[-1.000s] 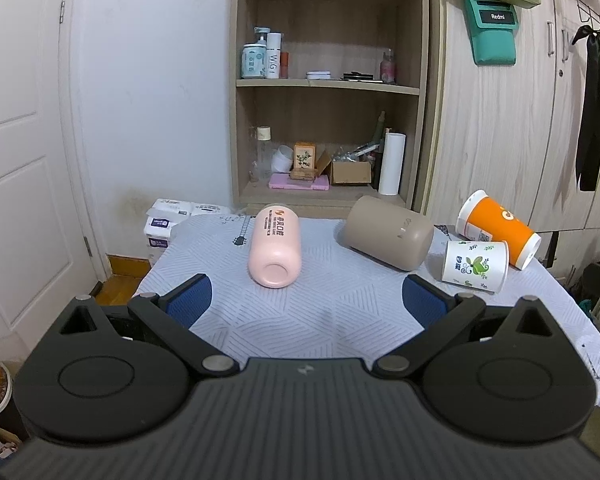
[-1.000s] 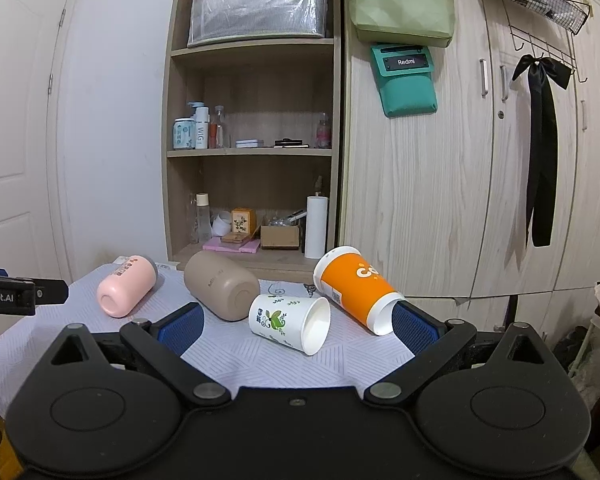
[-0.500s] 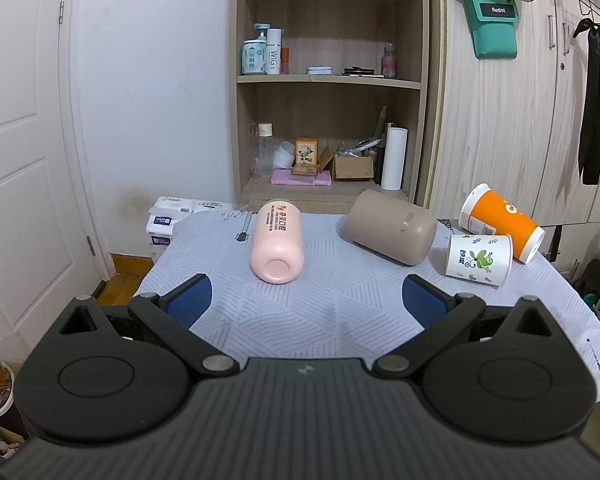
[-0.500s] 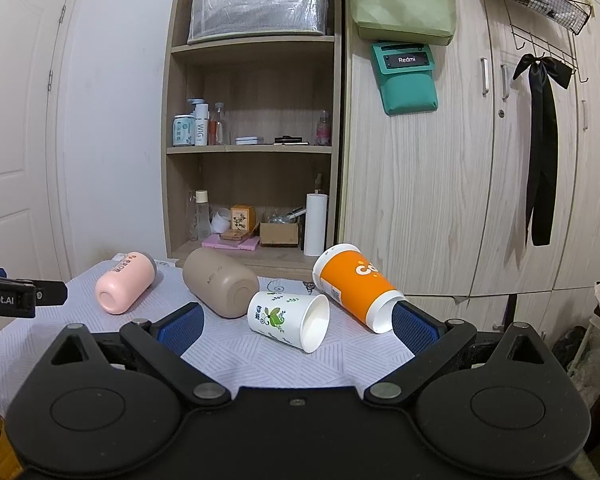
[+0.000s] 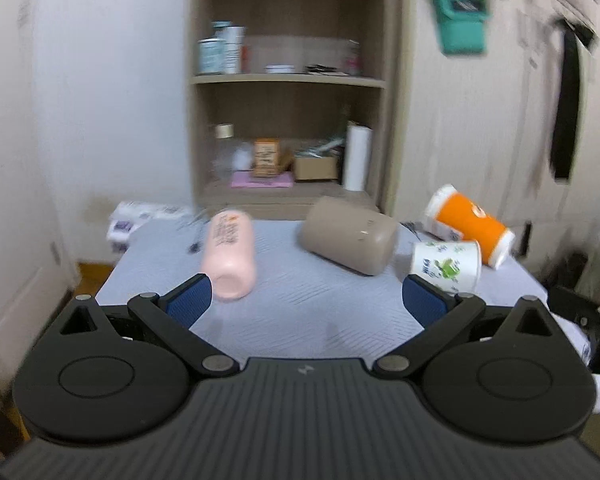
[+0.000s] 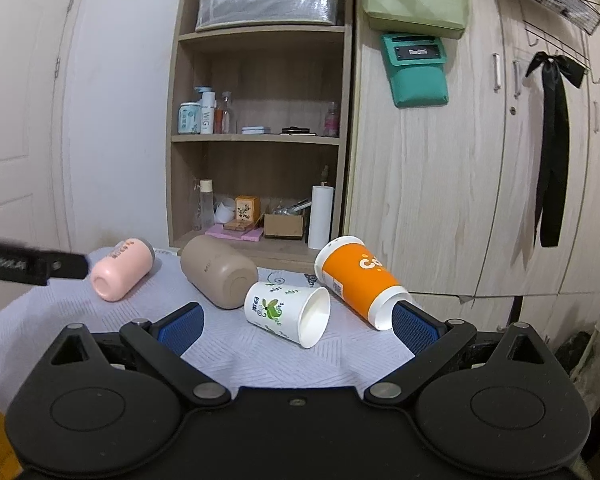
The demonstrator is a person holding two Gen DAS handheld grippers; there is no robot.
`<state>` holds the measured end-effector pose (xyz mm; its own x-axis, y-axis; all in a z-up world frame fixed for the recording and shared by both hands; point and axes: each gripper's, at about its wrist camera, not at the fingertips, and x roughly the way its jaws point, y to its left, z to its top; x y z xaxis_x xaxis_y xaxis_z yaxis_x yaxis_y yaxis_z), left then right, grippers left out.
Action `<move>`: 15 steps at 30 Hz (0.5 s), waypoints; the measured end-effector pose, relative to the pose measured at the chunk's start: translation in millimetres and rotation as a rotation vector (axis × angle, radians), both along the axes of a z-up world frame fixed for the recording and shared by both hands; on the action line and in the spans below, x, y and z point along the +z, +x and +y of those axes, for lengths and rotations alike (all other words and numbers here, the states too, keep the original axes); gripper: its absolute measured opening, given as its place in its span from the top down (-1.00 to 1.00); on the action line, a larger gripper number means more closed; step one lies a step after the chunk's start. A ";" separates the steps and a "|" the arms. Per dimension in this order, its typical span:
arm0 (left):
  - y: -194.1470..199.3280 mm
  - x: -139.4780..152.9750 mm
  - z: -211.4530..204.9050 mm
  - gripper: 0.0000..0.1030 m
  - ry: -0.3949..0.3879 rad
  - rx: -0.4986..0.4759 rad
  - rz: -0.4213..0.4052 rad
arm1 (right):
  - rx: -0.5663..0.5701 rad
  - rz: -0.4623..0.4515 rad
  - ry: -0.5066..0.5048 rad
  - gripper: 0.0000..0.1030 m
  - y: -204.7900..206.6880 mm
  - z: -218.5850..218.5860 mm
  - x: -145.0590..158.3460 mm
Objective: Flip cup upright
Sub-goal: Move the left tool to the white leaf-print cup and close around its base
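four cups lie on their sides on the cloth-covered table [image 6: 236, 344]. the pink cup [image 5: 230, 256] lies at the left of the row, one round end facing the left wrist camera; whether that end is the mouth or the base cannot be told. the beige cup [image 5: 348, 240] lies tilted just to its right, apart from it. the white paper cup [image 6: 286, 312] with green leaf print lies in front of the beige cup's right side, its open mouth turned toward the right wrist camera; whether the two touch cannot be told. the orange paper cup [image 6: 358, 280] lies just beside the white one, mouth pointing down and to the right.

the left gripper [image 5: 306, 298] is spread wide with nothing between its blue pads, held above the near table edge with the pink cup just beyond its left pad. the left wrist view is blurred. the right gripper [image 6: 296, 324] is likewise spread wide and empty, with the white paper cup between its pads further out.

behind the table stand an open wooden shelf [image 6: 260, 140] and a wardrobe [image 6: 460, 200].
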<state>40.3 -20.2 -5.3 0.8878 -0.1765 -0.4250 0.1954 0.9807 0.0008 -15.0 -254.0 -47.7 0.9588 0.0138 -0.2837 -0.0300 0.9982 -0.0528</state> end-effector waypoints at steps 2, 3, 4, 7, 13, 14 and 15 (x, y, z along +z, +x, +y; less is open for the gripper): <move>12.2 1.1 -12.5 -1.00 0.059 -0.059 0.002 | 0.017 0.010 -0.009 -0.98 5.8 -4.1 -1.9; 17.5 1.9 -17.6 -1.00 0.074 -0.090 0.006 | 0.028 0.018 -0.008 -0.98 8.7 -6.2 -2.9; 24.6 2.4 -22.4 -1.00 0.086 -0.132 0.015 | 0.041 0.027 -0.005 -0.98 12.1 -8.6 -4.2; 41.3 3.5 -34.0 -1.00 0.074 -0.287 0.040 | 0.102 0.066 0.004 -0.98 21.0 -14.0 -9.8; 65.6 -6.4 -68.9 -0.98 0.168 -0.479 0.061 | 0.181 0.150 0.015 -0.98 34.8 -16.9 -26.5; 68.2 -9.6 -76.2 -0.96 0.203 -0.506 0.050 | 0.193 0.167 0.027 -0.98 38.1 -17.6 -30.5; 71.2 -12.8 -84.1 -0.96 0.235 -0.529 0.040 | 0.209 0.197 0.050 -0.98 44.4 -18.9 -36.8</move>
<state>111.5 -104.4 -18.1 0.6866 -0.4887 -0.5383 0.6636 0.7237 0.1895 29.4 -272.9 -84.5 0.8601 0.2241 -0.4583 -0.2403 0.9704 0.0234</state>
